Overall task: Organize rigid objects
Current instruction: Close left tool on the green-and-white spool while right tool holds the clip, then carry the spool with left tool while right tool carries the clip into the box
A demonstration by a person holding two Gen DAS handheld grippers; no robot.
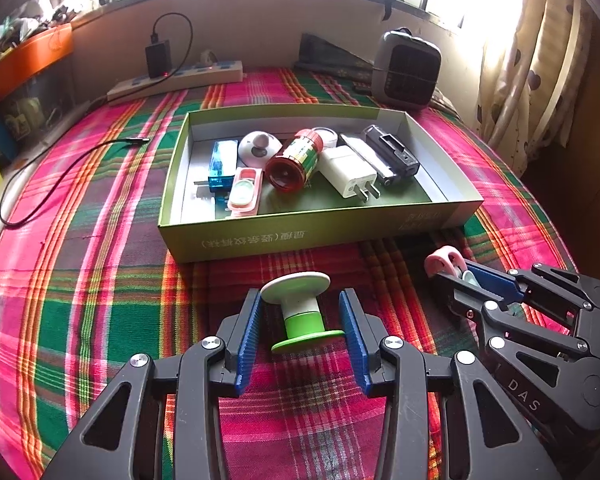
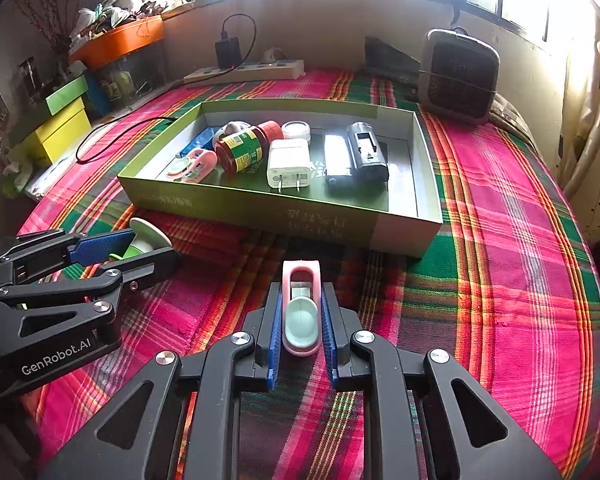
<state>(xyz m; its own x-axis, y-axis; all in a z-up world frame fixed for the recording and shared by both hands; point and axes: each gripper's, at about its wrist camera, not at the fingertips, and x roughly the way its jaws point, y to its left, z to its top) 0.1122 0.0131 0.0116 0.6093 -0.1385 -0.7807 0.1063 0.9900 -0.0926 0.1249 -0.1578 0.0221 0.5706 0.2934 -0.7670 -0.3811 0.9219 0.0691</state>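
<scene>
A green cardboard box lies open on the plaid cloth and holds a red jar, a white plug adapter, a pink clip, a blue stick, a white knob and two dark gadgets. My left gripper stands open around a white-and-green spool lying on the cloth just before the box; its pads do not press it. My right gripper is shut on a pink and mint clip, held before the box. It also shows in the left wrist view.
A grey heater stands behind the box at the right. A power strip with a black charger lies at the back, and its cable trails left. Coloured boxes stand at the left, a curtain at the right.
</scene>
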